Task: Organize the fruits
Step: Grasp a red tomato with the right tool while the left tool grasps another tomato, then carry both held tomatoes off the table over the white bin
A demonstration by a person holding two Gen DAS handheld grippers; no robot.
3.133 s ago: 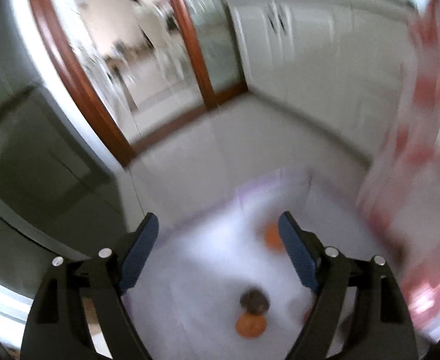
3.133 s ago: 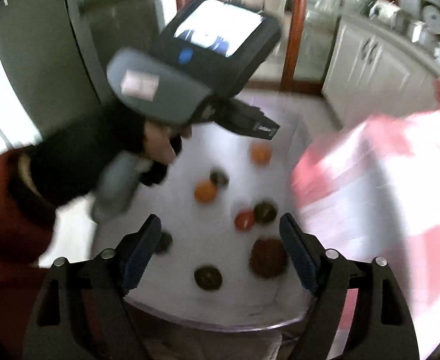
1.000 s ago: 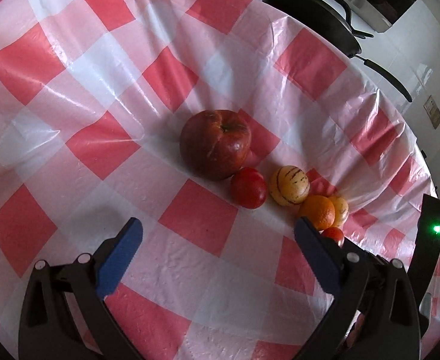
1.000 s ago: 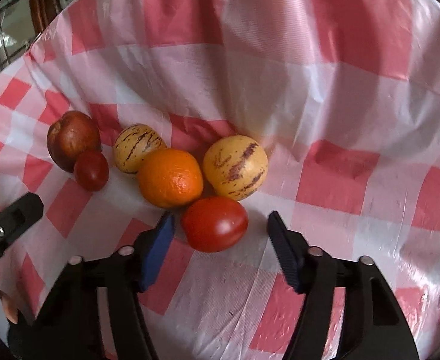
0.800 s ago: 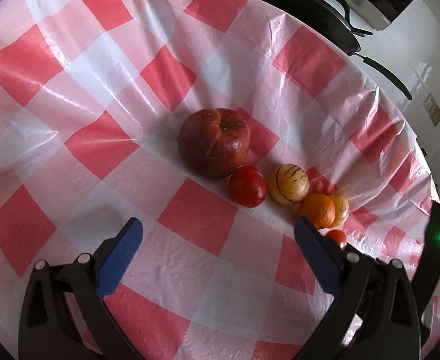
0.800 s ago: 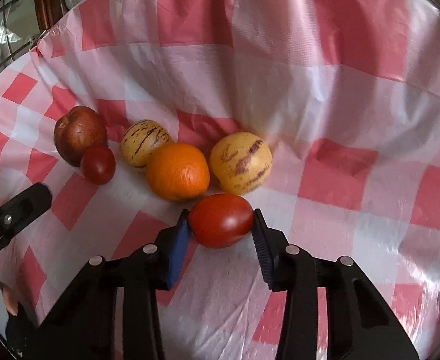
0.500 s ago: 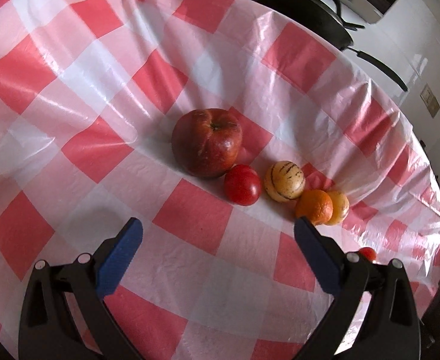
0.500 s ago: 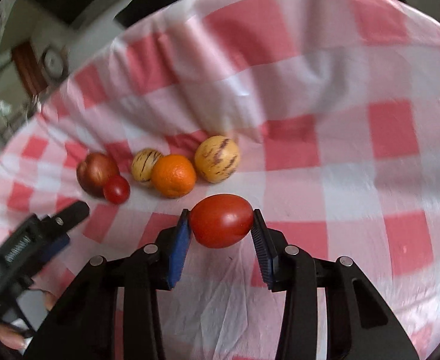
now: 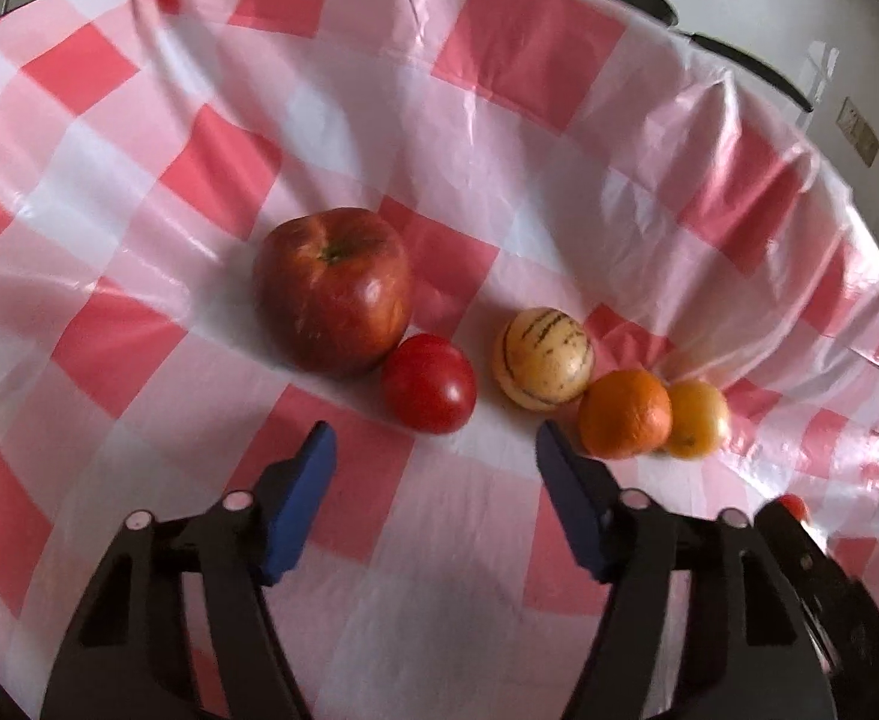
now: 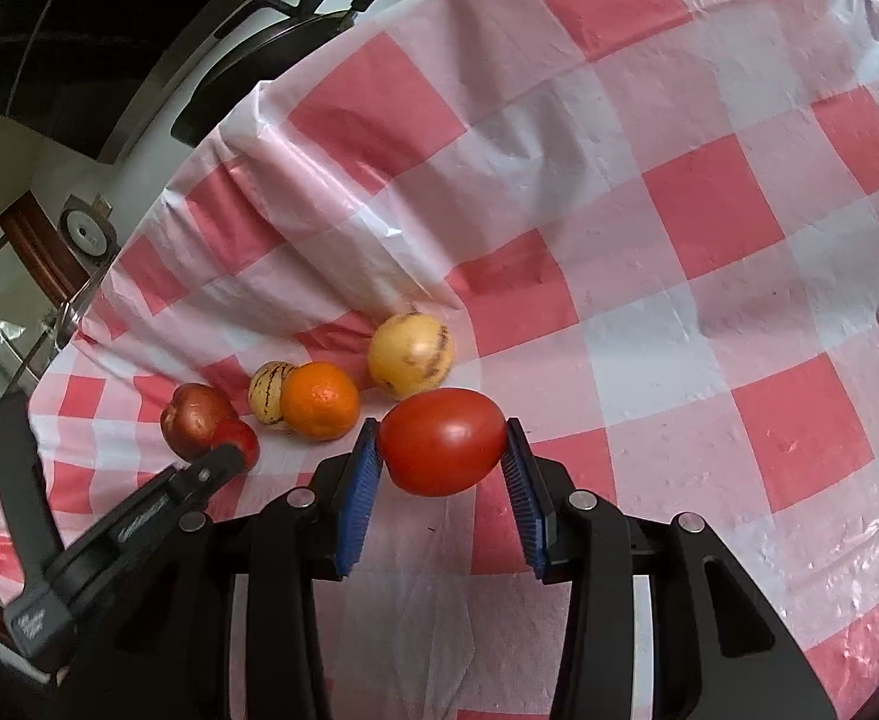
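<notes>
Left-wrist view shows the left claw (image 9: 433,450) with its jaws just closing in, nothing between them yet; the small round tomato (image 9: 429,383) lies just ahead of the pads on the checked cloth (image 9: 139,192) of the worktop. From left to right the row runs apple (image 9: 334,288), stem end up, touching that tomato, then a striped melon (image 9: 542,357), an orange (image 9: 624,413) and a yellow fruit (image 9: 696,417). Right-wrist view has the right claw (image 10: 442,450) clamped on an oval tomato (image 10: 442,441), its long axis lying crosswise from pad to pad, off the cloth.
</notes>
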